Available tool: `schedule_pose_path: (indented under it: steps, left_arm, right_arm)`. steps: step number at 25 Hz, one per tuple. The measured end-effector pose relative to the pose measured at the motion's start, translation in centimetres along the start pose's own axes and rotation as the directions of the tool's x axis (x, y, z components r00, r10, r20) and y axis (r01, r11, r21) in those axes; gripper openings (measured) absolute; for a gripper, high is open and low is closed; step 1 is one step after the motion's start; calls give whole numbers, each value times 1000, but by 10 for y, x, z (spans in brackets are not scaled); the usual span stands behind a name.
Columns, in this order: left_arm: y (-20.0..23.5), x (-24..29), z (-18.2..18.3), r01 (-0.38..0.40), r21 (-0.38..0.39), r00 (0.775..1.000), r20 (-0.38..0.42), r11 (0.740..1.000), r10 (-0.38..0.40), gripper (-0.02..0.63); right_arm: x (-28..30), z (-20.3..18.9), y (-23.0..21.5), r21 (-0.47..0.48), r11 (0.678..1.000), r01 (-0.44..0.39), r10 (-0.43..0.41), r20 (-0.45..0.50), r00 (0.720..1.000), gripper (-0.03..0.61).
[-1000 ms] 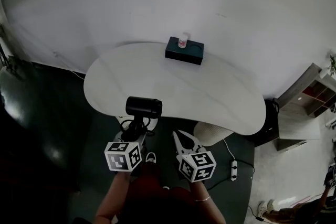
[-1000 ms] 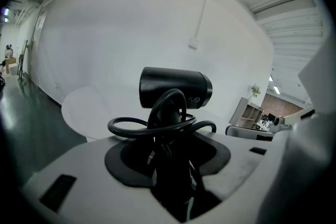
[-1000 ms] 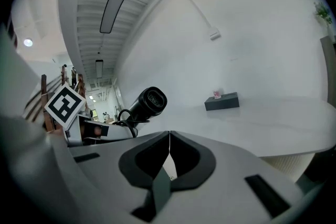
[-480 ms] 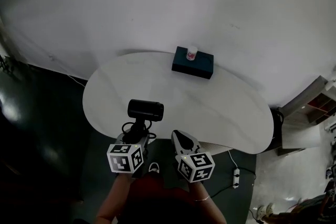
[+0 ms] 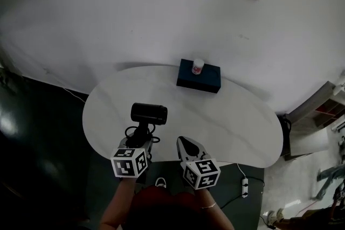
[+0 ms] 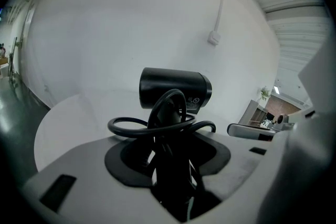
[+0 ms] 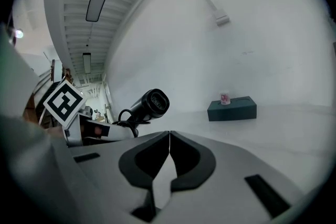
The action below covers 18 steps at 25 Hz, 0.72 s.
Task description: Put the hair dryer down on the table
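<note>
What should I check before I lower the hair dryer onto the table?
1. Grip: the left gripper is closed on the handle of the hair dryer, barrel up. Ok.
2. Landing place: the table is bare around the dryer. Ok.
3. Obstacles: the dark box with the small cup on it stands far off at the back edge. Ok.
4. Cord: its loops are wrapped round the handle at the jaws; whether they snag on release, cannot tell.
5. Right gripper: shut, empty, apart from the dryer. Ok.
6. Height above the table: cannot tell.
</note>
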<state>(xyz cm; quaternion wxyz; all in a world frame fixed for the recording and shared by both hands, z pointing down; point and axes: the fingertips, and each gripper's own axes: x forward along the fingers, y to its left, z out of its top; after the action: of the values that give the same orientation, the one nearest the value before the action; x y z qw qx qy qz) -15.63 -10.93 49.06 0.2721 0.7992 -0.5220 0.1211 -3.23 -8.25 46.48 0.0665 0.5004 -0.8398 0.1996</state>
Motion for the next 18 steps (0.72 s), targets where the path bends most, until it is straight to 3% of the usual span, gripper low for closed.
schedule_pose_path:
  steps: [9, 18]
  left_arm:
    - [13, 28, 17, -6, 7, 999, -47, 1000, 6, 207]
    - [27, 73, 30, -38, 4, 997, -70, 999, 38, 207]
  right_arm:
    - [27, 10, -18, -3, 999, 35, -35, -11, 999, 15]
    - [65, 20, -48, -6, 1000, 17, -17, -22, 1000, 15]
